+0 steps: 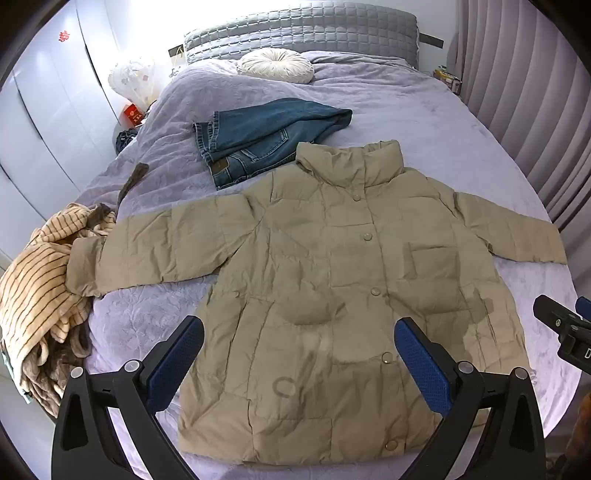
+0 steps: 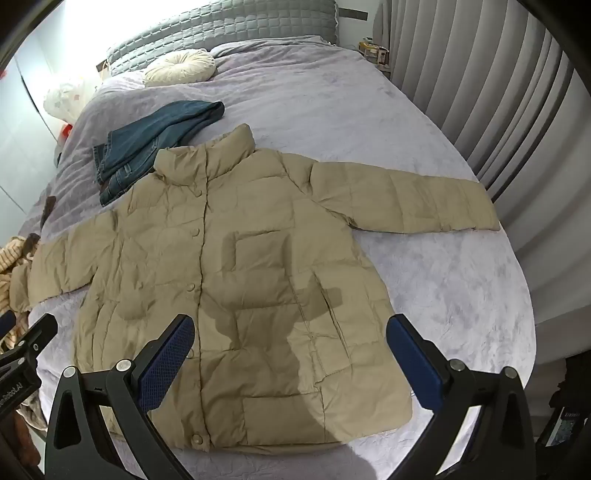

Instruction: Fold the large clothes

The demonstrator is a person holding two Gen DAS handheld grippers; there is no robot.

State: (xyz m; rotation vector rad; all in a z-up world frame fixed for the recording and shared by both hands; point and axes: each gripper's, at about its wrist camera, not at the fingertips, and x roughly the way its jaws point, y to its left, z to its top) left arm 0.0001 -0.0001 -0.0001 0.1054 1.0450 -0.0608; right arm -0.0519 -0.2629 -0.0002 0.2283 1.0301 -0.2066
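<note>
A: Here's the jacket (image 1: 332, 295), tan and puffy, spread flat and face up on the bed (image 1: 424, 110); buttons done up down the front, collar pointing toward the headboard (image 1: 303, 29), both sleeves stretched out to the sides.

B: And the hem sits nearest the cameras; in the right wrist view the same jacket (image 2: 240, 277) fills the middle of the purple bedspread (image 2: 461, 295), one sleeve reaching toward the curtain (image 2: 480, 92).

A: Now the tools; the left gripper (image 1: 299, 350) hangs above the lower front of the jacket, jaws spread as wide as they go, nothing between the blue pads (image 1: 424, 362); no contact with the cloth that I can see.

B: Same story for the right gripper (image 2: 291, 354); wide open, empty, poised over the hem on the pocket side; the other tool's edge pokes in at the left of that view.

A: Further out, folded jeans (image 1: 266, 140) lie just past the collar, touching it or nearly so; hard to say which.

B: A striped garment (image 1: 40, 280) is heaped at the bed's left edge, right at the sleeve cuff; a round cream cushion (image 1: 277, 64) rests up by the headboard.
</note>
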